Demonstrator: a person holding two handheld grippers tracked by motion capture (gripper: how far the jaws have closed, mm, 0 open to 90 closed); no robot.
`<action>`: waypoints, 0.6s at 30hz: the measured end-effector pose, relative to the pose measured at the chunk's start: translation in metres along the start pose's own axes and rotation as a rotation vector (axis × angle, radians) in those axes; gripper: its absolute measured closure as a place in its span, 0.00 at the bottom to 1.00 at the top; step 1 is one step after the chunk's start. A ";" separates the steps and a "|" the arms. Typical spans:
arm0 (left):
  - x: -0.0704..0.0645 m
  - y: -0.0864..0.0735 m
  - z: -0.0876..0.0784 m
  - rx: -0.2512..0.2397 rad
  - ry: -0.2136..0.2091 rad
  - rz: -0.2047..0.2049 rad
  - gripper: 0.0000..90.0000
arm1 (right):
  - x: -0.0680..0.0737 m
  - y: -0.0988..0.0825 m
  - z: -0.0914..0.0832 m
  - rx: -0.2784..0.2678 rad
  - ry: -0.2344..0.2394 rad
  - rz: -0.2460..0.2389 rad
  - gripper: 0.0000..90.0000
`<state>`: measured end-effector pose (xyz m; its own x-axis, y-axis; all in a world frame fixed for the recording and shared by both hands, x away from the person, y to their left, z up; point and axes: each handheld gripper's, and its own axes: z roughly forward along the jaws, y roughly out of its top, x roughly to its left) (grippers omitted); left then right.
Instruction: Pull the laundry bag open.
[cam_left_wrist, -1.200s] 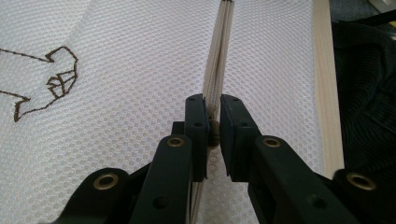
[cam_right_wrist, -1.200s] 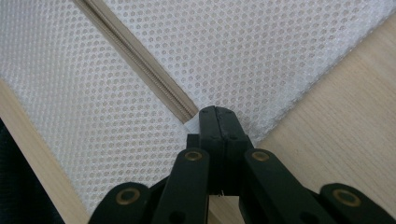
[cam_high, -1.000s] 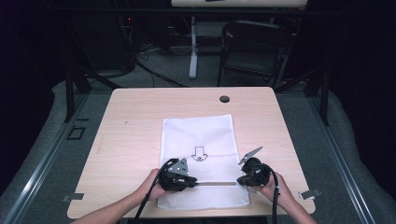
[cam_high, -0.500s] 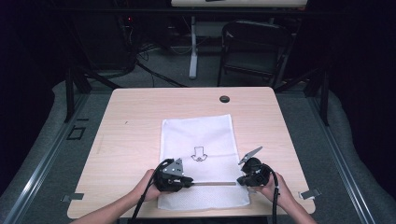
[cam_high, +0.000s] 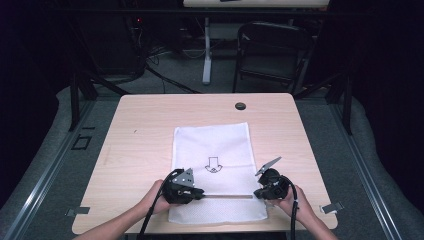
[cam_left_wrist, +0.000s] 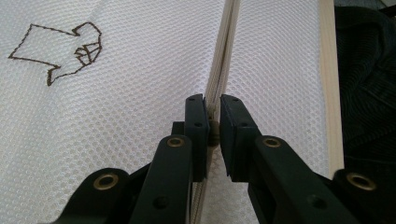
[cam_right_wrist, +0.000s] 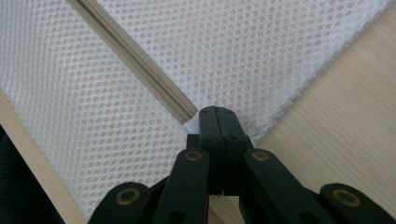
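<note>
A white mesh bag (cam_high: 212, 145) with an embroidered arrow (cam_high: 213, 164) lies flat on the wooden table (cam_high: 140, 135). Its beige zipper (cam_high: 227, 196) runs across the bag near the front edge. My left gripper (cam_high: 201, 193) is at the zipper's left part; in the left gripper view the gripper (cam_left_wrist: 213, 112) is shut on the small zipper pull (cam_left_wrist: 214, 133), with the zipper (cam_left_wrist: 224, 56) running away ahead. My right gripper (cam_high: 256, 194) is shut on the bag's fabric at the zipper's right end (cam_right_wrist: 191, 122), close to the bag's right edge.
A small black round cap (cam_high: 240, 106) sits in the table near its far edge. A dark chair (cam_high: 272, 50) and a table leg (cam_high: 206, 50) stand beyond the table. Bare wood (cam_right_wrist: 336, 126) lies right of the bag.
My left gripper has shifted a little to the left along the zipper. The right gripper and the bag have stayed put.
</note>
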<state>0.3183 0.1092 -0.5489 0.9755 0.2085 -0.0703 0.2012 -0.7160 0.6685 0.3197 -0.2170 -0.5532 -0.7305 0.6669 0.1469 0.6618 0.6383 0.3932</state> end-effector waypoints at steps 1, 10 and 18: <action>0.000 0.000 0.000 -0.001 -0.003 -0.001 0.91 | 0.000 0.000 0.000 -0.002 -0.002 0.005 1.00; 0.000 -0.007 -0.007 0.001 0.002 -0.011 0.91 | 0.000 0.000 0.000 0.000 -0.003 0.004 1.00; 0.000 -0.010 -0.011 0.001 0.000 -0.016 0.91 | 0.000 0.000 0.000 0.003 -0.007 0.003 1.00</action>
<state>0.3157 0.1241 -0.5476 0.9722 0.2198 -0.0805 0.2165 -0.7134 0.6664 0.3195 -0.2167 -0.5531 -0.7276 0.6712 0.1416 0.6641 0.6376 0.3904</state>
